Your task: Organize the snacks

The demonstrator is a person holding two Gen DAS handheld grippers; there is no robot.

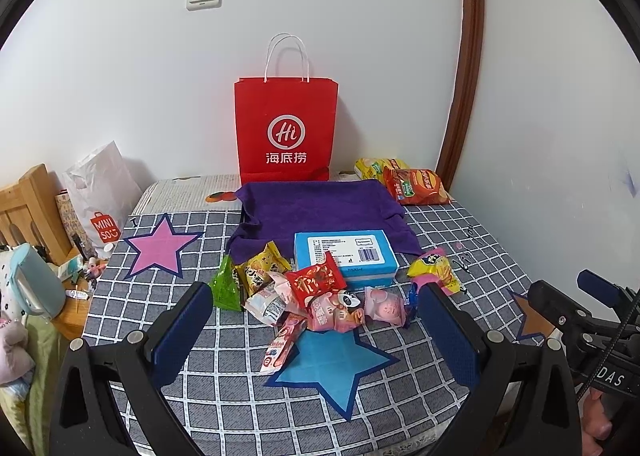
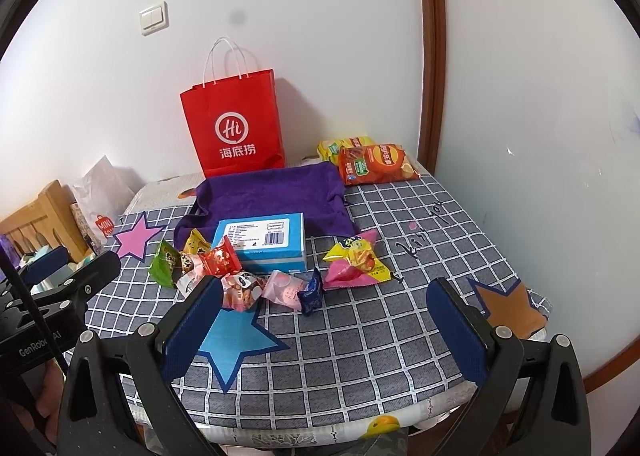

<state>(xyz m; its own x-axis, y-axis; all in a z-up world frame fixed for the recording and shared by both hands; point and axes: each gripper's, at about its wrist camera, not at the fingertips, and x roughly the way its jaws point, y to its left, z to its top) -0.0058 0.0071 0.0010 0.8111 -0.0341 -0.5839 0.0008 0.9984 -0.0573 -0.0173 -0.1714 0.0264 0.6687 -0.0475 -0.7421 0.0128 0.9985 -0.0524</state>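
Several small snack packets (image 1: pixel 316 292) (image 2: pixel 240 276) lie heaped on the checked tablecloth in front of a blue box (image 1: pixel 346 254) (image 2: pixel 264 242). A yellow and pink packet (image 1: pixel 434 266) (image 2: pixel 354 260) lies to the right of the heap. Behind the box a purple cloth (image 1: pixel 320 207) (image 2: pixel 268 195) is spread, and a red paper bag (image 1: pixel 286 131) (image 2: pixel 234 123) stands upright against the wall. Two chip bags (image 1: pixel 414 183) (image 2: pixel 372 161) lie at the back right. My left gripper (image 1: pixel 314 304) is open, low over the near edge of the heap. My right gripper (image 2: pixel 326 296) hovers open, nearer than the packets.
The checked tablecloth (image 1: pixel 460 232) (image 2: pixel 400 316) carries a pink star (image 1: pixel 160 248), a blue star (image 1: pixel 332 368) (image 2: pixel 232 340) and an orange star (image 2: pixel 508 308). A white shopping bag (image 1: pixel 100 195) and a wooden bedframe (image 1: pixel 24 203) stand left of the table. The wall runs close along the right.
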